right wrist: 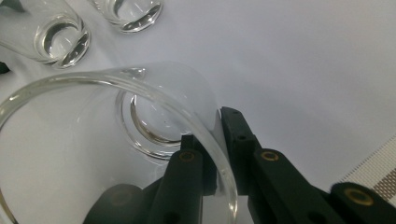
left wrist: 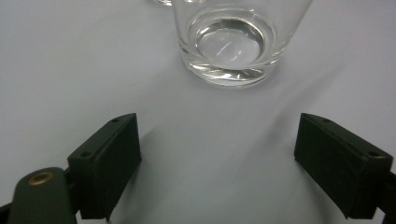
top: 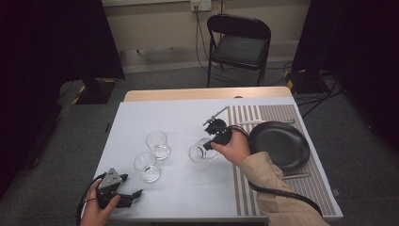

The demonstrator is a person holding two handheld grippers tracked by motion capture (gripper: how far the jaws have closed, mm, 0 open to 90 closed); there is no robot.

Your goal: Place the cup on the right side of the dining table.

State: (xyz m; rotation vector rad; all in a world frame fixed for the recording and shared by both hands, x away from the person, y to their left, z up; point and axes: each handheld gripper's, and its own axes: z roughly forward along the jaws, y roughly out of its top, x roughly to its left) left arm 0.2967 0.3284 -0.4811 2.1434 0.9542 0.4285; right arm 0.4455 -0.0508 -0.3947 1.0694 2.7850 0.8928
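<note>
Black right gripper clamps the wall of a tilted glass, one jaw inside the rim, one outside. Left gripper rests wide open on the pale tablecloth, a second glass just ahead. Beyond: striped mat, black plate, folding chair.

open cloth at the middle, crowded right edge

two upright glasses stand close together ahead of the left gripper; bare white tablecloth lies beyond them; the black plate and fork block the striped placemat.
</note>
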